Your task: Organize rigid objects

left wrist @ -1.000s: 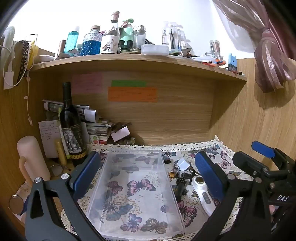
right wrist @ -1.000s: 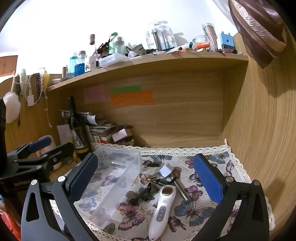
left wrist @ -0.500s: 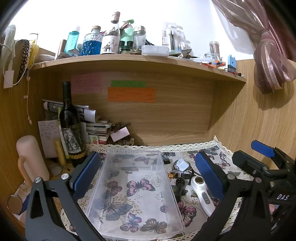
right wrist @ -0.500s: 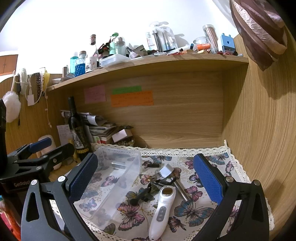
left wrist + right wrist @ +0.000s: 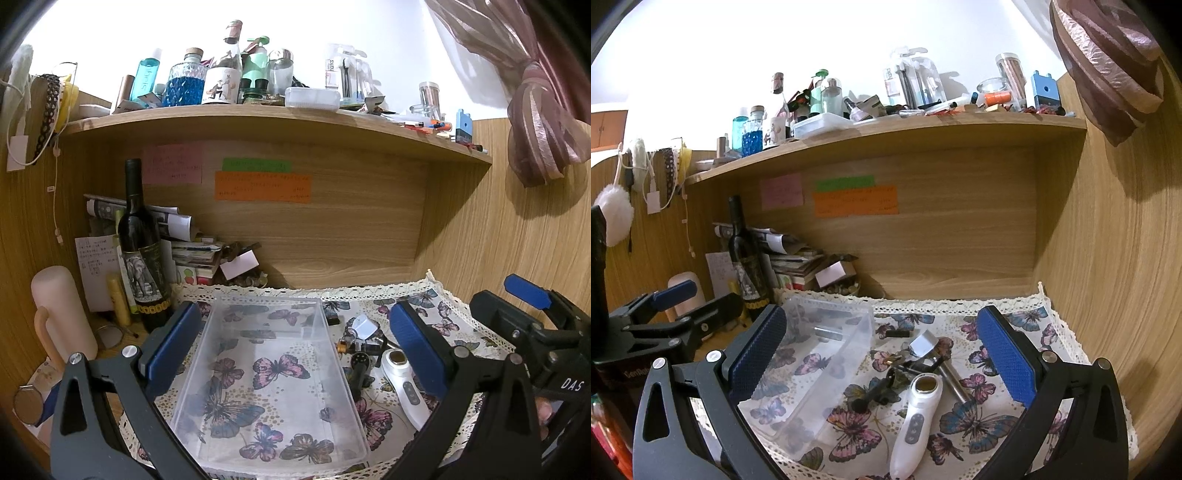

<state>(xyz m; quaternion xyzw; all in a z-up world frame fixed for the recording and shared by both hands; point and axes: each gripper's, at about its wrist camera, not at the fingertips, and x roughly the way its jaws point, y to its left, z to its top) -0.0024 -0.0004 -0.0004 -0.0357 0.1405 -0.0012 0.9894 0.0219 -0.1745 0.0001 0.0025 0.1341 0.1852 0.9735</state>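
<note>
A clear plastic bin (image 5: pixel 273 373) lies on the butterfly cloth (image 5: pixel 436 306), with a small metal cylinder (image 5: pixel 829 332) inside its far end. To its right lie a white handheld device (image 5: pixel 916 421), a metal scraper (image 5: pixel 929 349), a black tool (image 5: pixel 875 391) and a small black stick (image 5: pixel 897 333). The white device also shows in the left wrist view (image 5: pixel 404 386). My left gripper (image 5: pixel 295 347) is open above the bin. My right gripper (image 5: pixel 882 362) is open above the loose items. Both are empty.
A wine bottle (image 5: pixel 142 251), stacked papers (image 5: pixel 192 254) and a pink cylinder (image 5: pixel 61 314) stand at the left. A crowded shelf (image 5: pixel 277 122) hangs overhead. Wooden walls close the back and the right side (image 5: pixel 1108 258). The left gripper's body (image 5: pixel 657 328) shows at the right view's left edge.
</note>
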